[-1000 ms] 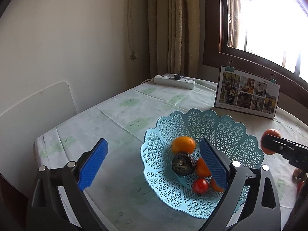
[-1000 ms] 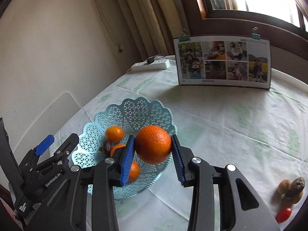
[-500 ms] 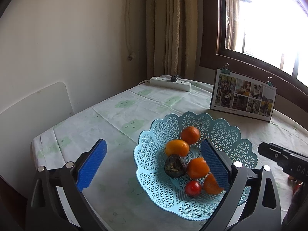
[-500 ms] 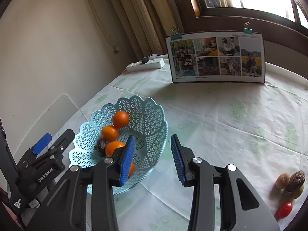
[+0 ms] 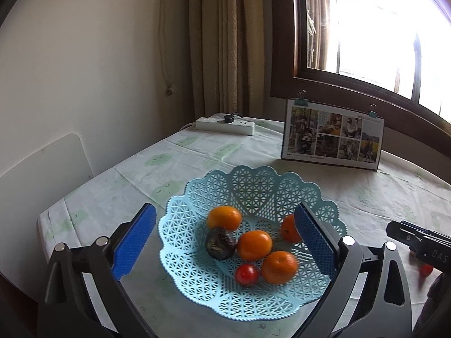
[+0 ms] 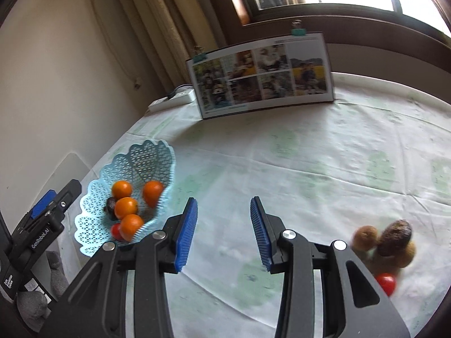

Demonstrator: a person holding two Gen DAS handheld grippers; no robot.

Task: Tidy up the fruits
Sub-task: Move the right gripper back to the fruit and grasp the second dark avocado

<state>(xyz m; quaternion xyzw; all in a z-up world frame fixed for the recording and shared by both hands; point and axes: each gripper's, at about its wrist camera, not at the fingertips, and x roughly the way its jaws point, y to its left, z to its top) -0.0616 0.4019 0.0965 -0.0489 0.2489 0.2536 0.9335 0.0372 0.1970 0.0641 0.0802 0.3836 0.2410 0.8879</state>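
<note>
A light blue lattice basket (image 5: pixel 253 186) (image 6: pixel 152 155) sits on the table and holds several oranges (image 5: pixel 254 245) (image 6: pixel 126 208), a dark wrinkled fruit (image 5: pixel 220 243) and a red tomato (image 5: pixel 246 274). My left gripper (image 5: pixel 222 239) stands open with its blue pads on either side of the basket, holding nothing. My right gripper (image 6: pixel 222 231) is open and empty over bare tablecloth to the right of the basket. Off to its right lie loose brown fruits (image 6: pixel 365 236), a dark fruit (image 6: pixel 394 236) and a red tomato (image 6: pixel 386 283).
A photo board (image 5: pixel 332 140) (image 6: pixel 265 81) with binder clips stands at the back of the table below the window. A white power strip (image 5: pixel 225 124) lies near the curtain. A white chair back (image 5: pixel 39 174) stands by the table's left edge.
My right gripper held an orange over the basket, let it go into the basket, and has since swung right over the tablecloth. The left gripper has stayed open around the basket.
</note>
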